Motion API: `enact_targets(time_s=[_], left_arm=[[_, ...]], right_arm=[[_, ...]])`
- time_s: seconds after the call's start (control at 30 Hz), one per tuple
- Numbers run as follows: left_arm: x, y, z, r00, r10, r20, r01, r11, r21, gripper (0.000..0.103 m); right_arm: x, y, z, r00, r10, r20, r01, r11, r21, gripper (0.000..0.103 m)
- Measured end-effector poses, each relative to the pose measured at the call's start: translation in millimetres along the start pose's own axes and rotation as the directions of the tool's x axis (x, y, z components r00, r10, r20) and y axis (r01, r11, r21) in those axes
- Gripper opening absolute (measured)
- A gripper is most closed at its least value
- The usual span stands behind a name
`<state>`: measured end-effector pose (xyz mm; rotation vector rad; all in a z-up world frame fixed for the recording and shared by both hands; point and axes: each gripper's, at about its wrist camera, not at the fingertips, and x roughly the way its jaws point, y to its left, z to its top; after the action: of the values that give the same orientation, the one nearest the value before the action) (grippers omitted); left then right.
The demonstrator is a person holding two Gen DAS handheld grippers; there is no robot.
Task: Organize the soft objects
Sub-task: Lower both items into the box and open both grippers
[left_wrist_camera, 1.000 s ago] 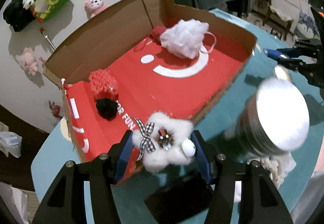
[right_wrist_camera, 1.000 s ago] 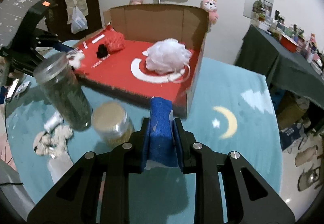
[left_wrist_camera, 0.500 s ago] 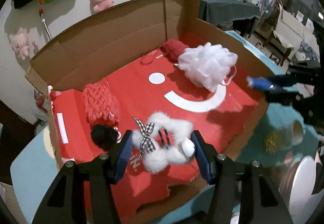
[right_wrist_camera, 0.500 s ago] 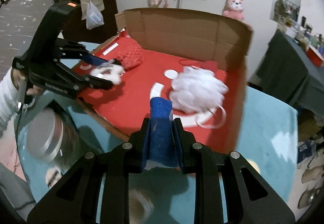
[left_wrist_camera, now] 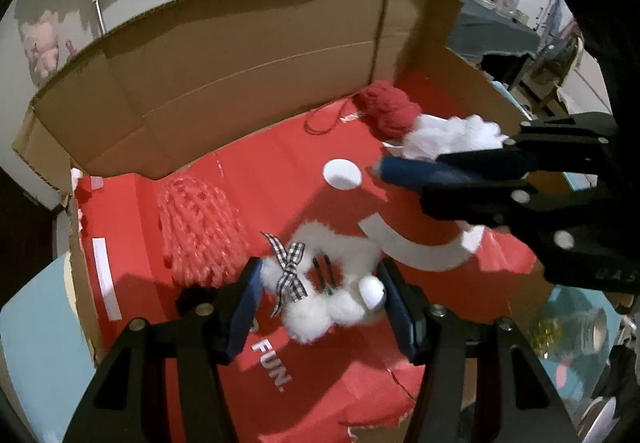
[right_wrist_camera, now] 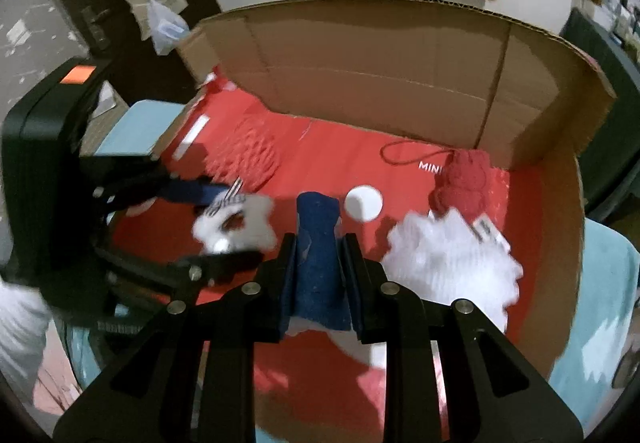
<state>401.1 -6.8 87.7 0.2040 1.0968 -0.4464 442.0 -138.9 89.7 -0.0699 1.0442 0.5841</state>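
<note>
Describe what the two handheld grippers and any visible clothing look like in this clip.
Both grippers are matte black with angular linkages, silver pivot screws and blue-padded fingers. The left gripper has a boxy black body with an orange label on top; a light sleeve shows beside it. The right gripper has the same build.

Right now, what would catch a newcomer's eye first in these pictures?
The open cardboard box with a bright red floor fills both views. Over it, the left gripper clamps a fluffy white hair tie with a checked bow. A white mesh bath pouf lies at the box's right end, beside the shut right gripper.
</note>
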Motion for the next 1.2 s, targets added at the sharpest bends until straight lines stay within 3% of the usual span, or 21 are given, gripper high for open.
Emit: enact_targets(time_s=[0.4,0.7,1.2], left_arm=[[27.2,13.2,42.3,0.998,0.062,-0.014,-0.063,0.997,-0.035,0.061],[43.4,18.5,51.7,0.995,0.096,-0.015,-0.097,0.994,-0.043,0.061],[52.6,9.7,44.6,0.99,0.136,-0.028,-0.136,0.99,-0.024,0.064]], right_arm=[[50.2,-42.5,53.1,0.994,-0.063,-0.086,0.075,0.985,0.153,0.022],[73.7,-62.3,60.0,0.991,-0.055,-0.125,0.082,0.972,0.22,0.022],[78.1,-54.4,63.9,0.988,-0.07,-0.134,0.097,0.975,0.201,0.023]])
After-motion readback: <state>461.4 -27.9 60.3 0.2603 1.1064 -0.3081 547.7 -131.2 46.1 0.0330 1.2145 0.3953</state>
